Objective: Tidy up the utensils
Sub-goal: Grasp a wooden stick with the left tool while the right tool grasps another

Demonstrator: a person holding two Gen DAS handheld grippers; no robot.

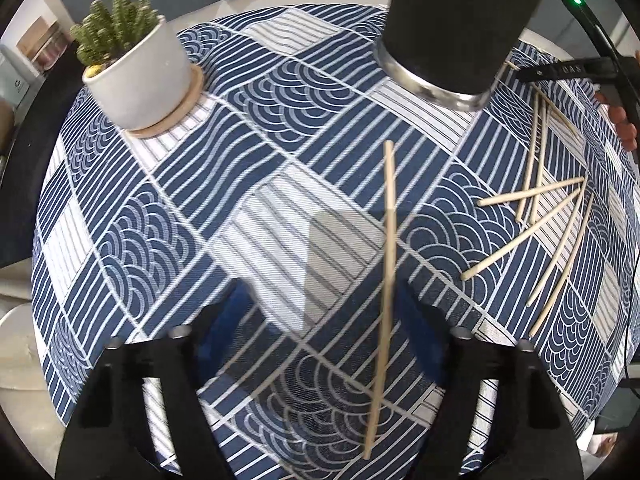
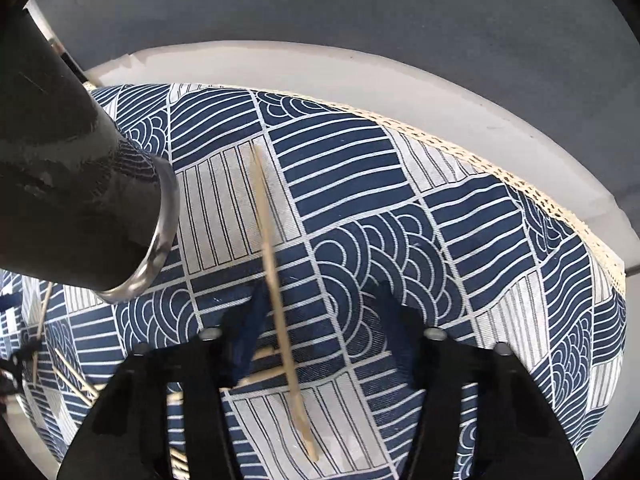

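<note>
Left wrist view
Left claw (image 1: 320, 312): fingers spread wide; one chopstick (image 1: 382, 240) appears between them, blurred, nearer the right-hand finger; contact cannot be told.
Loose chopsticks (image 1: 536, 216): scattered and crossing on the table's patterned cloth (image 1: 168, 208), at right.
Black cup (image 1: 460, 24): steel-rimmed, standing far ahead of the claw.
Cactus pot (image 1: 140, 68): on a wooden saucer, far left.

Right wrist view
Right claw (image 2: 316, 320): fingers spread; a blurred stick (image 2: 276, 280) appears just beside the left-hand finger; grip cannot be told.
Black cup (image 2: 80, 184): fills the left side, hiding the cloth behind.
Table edge (image 2: 360, 72): white, beyond the cloth.
</note>
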